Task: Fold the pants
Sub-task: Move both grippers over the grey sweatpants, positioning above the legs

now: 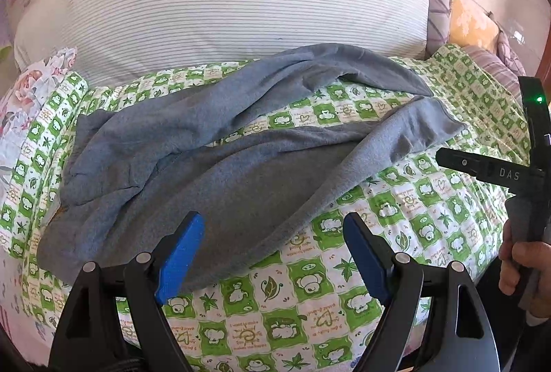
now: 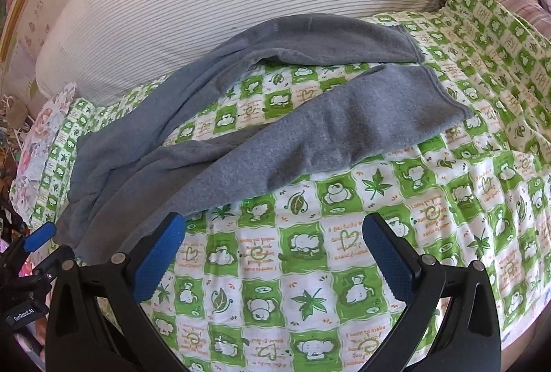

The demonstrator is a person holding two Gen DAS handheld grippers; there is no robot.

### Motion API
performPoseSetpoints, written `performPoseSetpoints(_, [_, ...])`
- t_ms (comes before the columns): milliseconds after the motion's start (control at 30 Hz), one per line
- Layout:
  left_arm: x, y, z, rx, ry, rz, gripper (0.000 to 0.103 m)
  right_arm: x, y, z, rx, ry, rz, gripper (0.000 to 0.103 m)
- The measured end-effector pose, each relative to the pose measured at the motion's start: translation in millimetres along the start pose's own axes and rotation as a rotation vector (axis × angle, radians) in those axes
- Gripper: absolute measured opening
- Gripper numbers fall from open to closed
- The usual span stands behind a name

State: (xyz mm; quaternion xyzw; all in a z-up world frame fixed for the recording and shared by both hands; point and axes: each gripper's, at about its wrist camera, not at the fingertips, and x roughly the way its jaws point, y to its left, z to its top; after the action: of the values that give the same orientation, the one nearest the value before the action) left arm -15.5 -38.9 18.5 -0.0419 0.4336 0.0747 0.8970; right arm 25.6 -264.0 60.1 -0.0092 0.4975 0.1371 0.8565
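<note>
Grey fleece pants (image 1: 193, 162) lie crumpled on a green-and-white checked quilt (image 1: 396, 210), waist at the left, two legs spread toward the right. They also show in the right wrist view (image 2: 282, 137). My left gripper (image 1: 273, 249) is open and empty, hovering over the near edge of the lower leg. My right gripper (image 2: 273, 256) is open and empty above bare quilt (image 2: 344, 268), just in front of the lower leg. The left gripper's blue fingertip (image 2: 41, 236) shows at the far left of the right wrist view.
A large white striped pillow (image 1: 241, 0) lies behind the pants. A floral cloth (image 1: 31, 86) sits at the left. Purple and orange cushions (image 1: 471, 20) are at the back right. The right tool's body and the hand (image 1: 527, 255) holding it fill the left wrist view's right edge.
</note>
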Motion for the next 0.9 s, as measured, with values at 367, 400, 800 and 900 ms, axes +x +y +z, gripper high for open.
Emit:
performPoseSetpoints(367, [3.8, 4.8, -3.3, -0.02, 0.007, -0.01, 0.084, -7.2, 25.1, 6.3, -0.144, -0.039, 0.018, 0.103])
performPoseSetpoints(400, [4.2, 4.5, -3.7, -0.02, 0.008, -0.009, 0.084, -7.3, 26.9, 6.4, -0.157, -0.041, 0.02, 0.103])
performPoseSetpoints(800, [11.3, 6.2, -3.6, -0.021, 0.028, -0.02, 0.084, -1.7, 31.9, 7.4, -0.172, -0.025, 0.028, 0.103])
performPoseSetpoints(900, [12.8, 4.8, -3.7, -0.018, 0.032, -0.02, 0.084, 0.1, 32.7, 7.5, -0.171, -0.019, 0.03, 0.103])
